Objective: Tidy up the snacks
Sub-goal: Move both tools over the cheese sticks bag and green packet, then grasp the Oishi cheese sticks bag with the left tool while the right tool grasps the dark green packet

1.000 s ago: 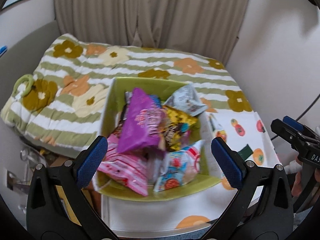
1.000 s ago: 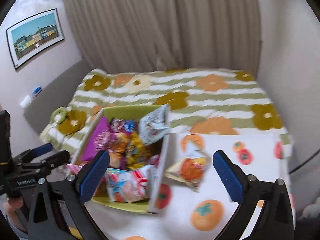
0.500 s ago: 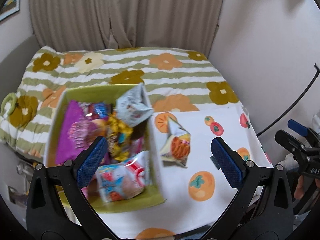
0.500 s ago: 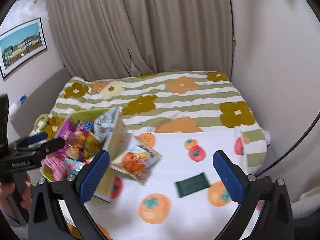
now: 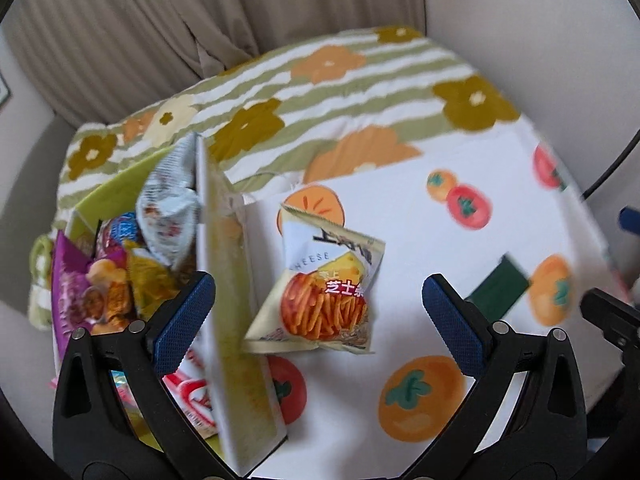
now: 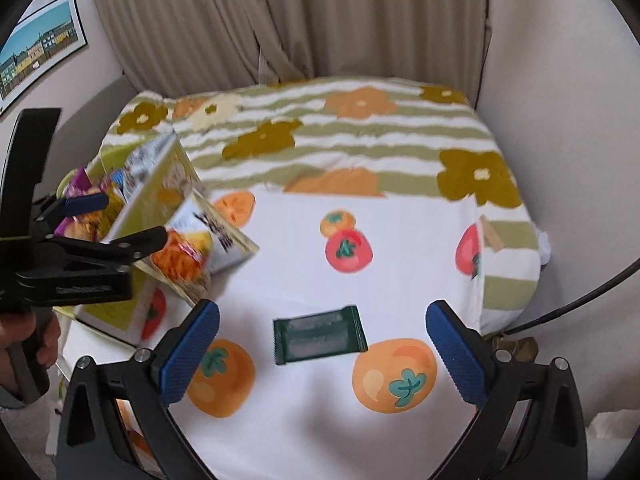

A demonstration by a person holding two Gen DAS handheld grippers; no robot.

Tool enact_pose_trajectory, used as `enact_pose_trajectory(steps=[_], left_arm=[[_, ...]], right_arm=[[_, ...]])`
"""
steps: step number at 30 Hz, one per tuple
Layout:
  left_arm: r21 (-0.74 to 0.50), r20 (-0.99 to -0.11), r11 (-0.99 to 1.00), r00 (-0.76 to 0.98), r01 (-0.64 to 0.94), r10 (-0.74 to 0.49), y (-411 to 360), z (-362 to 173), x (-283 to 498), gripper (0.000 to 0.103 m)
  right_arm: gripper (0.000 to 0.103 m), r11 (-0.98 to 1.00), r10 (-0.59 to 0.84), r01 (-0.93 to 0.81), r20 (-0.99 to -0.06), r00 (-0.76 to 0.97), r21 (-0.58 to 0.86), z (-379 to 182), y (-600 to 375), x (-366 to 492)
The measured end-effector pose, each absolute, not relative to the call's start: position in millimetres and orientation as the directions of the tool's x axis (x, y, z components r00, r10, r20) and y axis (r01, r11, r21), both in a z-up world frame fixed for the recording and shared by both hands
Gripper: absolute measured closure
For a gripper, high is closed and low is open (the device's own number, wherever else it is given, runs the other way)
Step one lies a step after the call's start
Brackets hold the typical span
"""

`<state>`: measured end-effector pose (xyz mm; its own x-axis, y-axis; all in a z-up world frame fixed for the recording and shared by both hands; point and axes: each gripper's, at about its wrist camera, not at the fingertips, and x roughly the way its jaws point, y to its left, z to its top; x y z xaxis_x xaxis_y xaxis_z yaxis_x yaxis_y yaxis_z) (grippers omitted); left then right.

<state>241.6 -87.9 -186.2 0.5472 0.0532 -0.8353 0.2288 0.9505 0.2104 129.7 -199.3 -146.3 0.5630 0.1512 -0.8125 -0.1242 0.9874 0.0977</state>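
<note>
Hovering above the fruit-print cloth, the right claw (image 6: 322,350) stands wide with nothing between its blue pads (image 6: 190,354), and the dark green bar (image 6: 320,334) lies flat on the cloth directly ahead of it, framed almost midway between the two fingers. That bar's long axis runs left to right across the view, tilted a little so its right end sits slightly farther away; the fingers therefore line up along the long side rather than across the narrow one, and my judgement is that a pinch across the short width would call for a turn of the wrist. The left claw (image 5: 318,316) is likewise spread wide and empty, and the cheese stick bag (image 5: 326,292) lies just ahead of it, propped against the outer wall of the snack box (image 5: 232,320), its top seam pointing away and up-left, its long axis roughly along the claw's reach. Seen from the left wrist, the green bar (image 5: 498,290) sits well off to the right, so the right hand is clearly the nearer for it. Inside the box stand several packets, a purple bag (image 5: 76,292) and a silver packet (image 5: 170,208) among them, and beyond it all lies the striped flowered bedspread (image 6: 340,128).
</note>
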Motion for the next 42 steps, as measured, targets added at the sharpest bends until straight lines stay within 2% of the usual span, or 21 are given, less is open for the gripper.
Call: enact_pose_trajectory(steps=[6,12,19,21,25,33,36,39,42], left_arm=[[0.366,-0.833,0.904,0.511,0.223,0.211,-112,-239,263,0.000],[0.417,-0.846,0.883,0.449,0.218,0.288,-116,-274,279,0.000],[0.432,-0.862,0.871,0.393,0.235,0.321,-116,-295,295,0.001],[0.416,-0.875,0.875,0.373,0.248,0.310,-115,-300,299,0.001],[0.323,-0.914,0.916,0.330,0.237,0.236,-108,-306,307,0.009],[0.158,-0.950,0.971,0.295,0.177,0.101,-92,-311,318,0.010],[0.118,-0.952,0.976,0.301,0.182,0.059,-90,-311,315,0.019],[0.090,-0.952,0.980,0.305,0.180,0.032,-88,-310,312,0.024],[0.073,-0.952,0.979,0.304,0.192,0.012,-90,-307,310,0.035]], right_arm=[[0.000,0.976,0.205,-0.171,-0.850,0.485,0.137,-189,-200,142],[0.000,0.961,0.248,-0.220,-0.880,0.405,0.169,-227,-194,149],[0.000,0.959,0.228,-0.243,-0.908,0.352,0.146,-256,-186,159],[0.000,0.960,0.214,-0.245,-0.915,0.342,0.133,-262,-185,162],[0.000,0.961,0.204,-0.248,-0.924,0.323,0.126,-273,-183,168],[0.000,0.955,0.132,-0.294,-0.928,0.348,0.026,-278,-173,167],[0.001,0.955,0.099,-0.296,-0.927,0.362,-0.014,-280,-169,163],[0.006,0.960,0.096,-0.280,-0.920,0.380,-0.016,-280,-169,162],[0.019,0.960,0.101,-0.281,-0.912,0.398,-0.016,-276,-167,161]])
